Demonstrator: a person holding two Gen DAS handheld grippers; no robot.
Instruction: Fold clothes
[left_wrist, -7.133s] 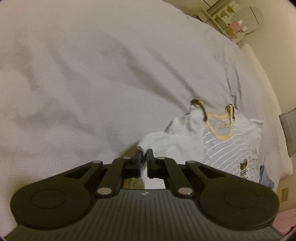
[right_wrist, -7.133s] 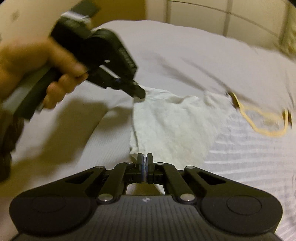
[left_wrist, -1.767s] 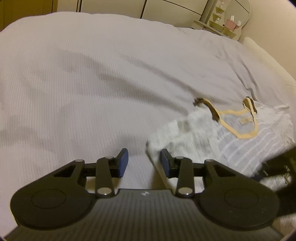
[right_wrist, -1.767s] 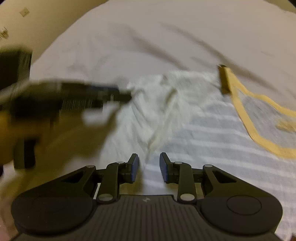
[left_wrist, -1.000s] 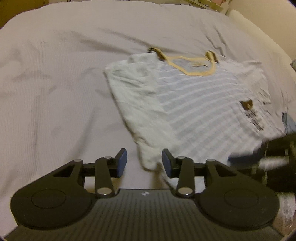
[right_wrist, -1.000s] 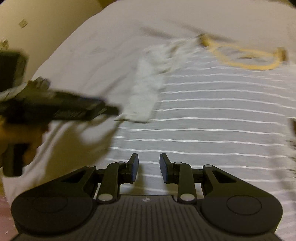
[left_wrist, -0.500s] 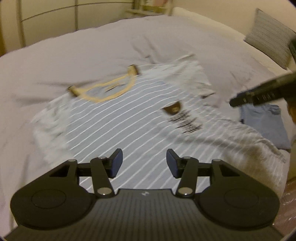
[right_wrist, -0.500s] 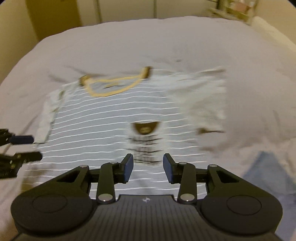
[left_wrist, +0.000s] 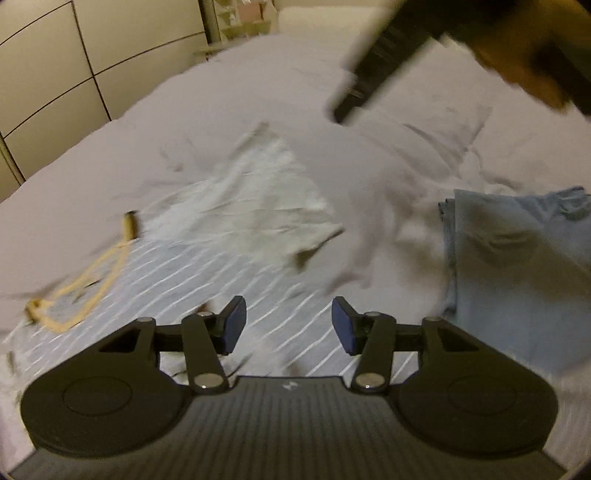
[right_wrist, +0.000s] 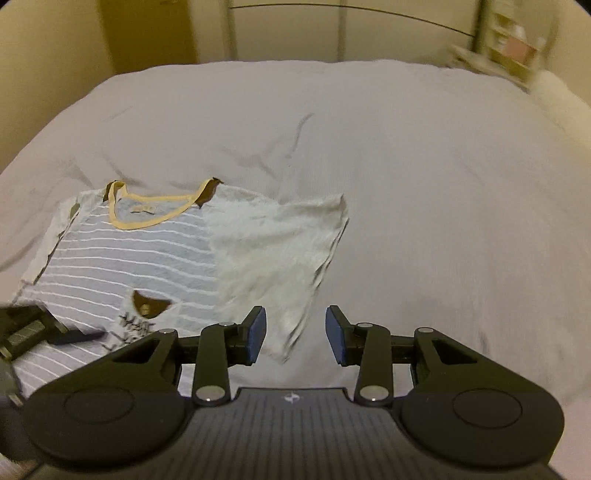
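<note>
A grey striped T-shirt (right_wrist: 122, 254) with a yellow collar (right_wrist: 147, 221) and white sleeves lies flat on the bed. Its right sleeve (right_wrist: 280, 251) is spread out to the side. My right gripper (right_wrist: 295, 330) is open and empty, just above the sleeve's lower tip. My left gripper (left_wrist: 286, 325) is open and empty over the striped body (left_wrist: 192, 277), with the white sleeve (left_wrist: 258, 210) ahead of it. The right gripper shows blurred at the top of the left wrist view (left_wrist: 373, 70). The left gripper's tip shows at the left of the right wrist view (right_wrist: 48, 332).
A folded light blue garment (left_wrist: 517, 269) lies on the bed to the right of the shirt. The grey bedspread (right_wrist: 424, 184) stretches far and right. Wardrobe panels (left_wrist: 55, 66) and a shelf (right_wrist: 509, 48) stand beyond the bed.
Both grippers have swung to the right, from the shirt's left sleeve across its body to the right sleeve. Both stayed open. The left sleeve now lies folded in.
</note>
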